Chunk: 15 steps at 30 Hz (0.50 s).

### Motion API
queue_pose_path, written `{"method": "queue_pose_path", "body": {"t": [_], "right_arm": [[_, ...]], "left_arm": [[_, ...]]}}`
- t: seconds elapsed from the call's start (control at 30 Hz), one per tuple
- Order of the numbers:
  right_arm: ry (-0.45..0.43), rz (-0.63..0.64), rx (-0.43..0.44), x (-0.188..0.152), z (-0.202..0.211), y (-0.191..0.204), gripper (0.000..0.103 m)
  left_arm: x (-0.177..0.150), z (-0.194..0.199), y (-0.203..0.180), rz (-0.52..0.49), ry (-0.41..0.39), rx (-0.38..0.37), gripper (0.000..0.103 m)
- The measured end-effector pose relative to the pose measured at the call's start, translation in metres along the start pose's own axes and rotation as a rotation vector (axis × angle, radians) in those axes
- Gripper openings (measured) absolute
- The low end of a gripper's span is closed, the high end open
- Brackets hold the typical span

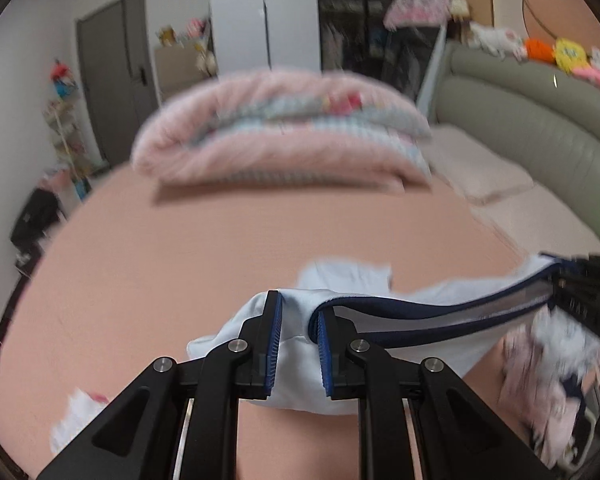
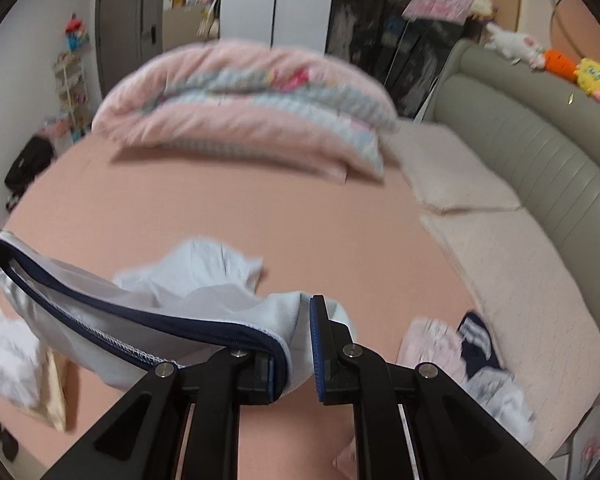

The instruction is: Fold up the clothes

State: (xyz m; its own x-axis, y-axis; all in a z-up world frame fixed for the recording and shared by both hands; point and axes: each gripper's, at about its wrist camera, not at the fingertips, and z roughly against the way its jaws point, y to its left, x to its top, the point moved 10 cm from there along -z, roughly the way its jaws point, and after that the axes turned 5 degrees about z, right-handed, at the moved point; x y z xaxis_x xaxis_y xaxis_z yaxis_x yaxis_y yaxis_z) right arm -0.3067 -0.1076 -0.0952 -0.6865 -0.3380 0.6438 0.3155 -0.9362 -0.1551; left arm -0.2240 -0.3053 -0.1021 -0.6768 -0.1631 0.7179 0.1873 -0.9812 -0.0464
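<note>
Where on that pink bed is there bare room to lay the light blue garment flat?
The widest bare patch of the pink bed lies between the folded quilt at the far side and the light blue garment that both grippers hold. It is crowded near the front: a clothes pile by the beige cushions, and white cloth on the opposite side.

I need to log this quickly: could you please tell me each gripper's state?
Left gripper: shut on the light blue garment with navy trim.
Right gripper: shut on the same garment's other end.
</note>
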Motion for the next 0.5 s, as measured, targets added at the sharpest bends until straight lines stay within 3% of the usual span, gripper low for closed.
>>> {"method": "queue_pose_path", "body": {"t": [0.13, 0.23, 0.5], "right_arm": [[0.061, 0.012, 0.02, -0.04, -0.012, 0.005, 0.01], [0.107, 0.022, 0.035, -0.069, -0.02, 0.009, 0.01], [0.2, 0.023, 0.08, -0.139, -0.033, 0.016, 0.011]], "left_arm": [[-0.057, -0.02, 0.002, 0.027, 0.101, -0.034, 0.015], [-0.087, -0.021, 0.001, 0.049, 0.129, -0.056, 0.015], [-0.128, -0.006, -0.014, 0.073, 0.144, -0.118, 0.015]]}}
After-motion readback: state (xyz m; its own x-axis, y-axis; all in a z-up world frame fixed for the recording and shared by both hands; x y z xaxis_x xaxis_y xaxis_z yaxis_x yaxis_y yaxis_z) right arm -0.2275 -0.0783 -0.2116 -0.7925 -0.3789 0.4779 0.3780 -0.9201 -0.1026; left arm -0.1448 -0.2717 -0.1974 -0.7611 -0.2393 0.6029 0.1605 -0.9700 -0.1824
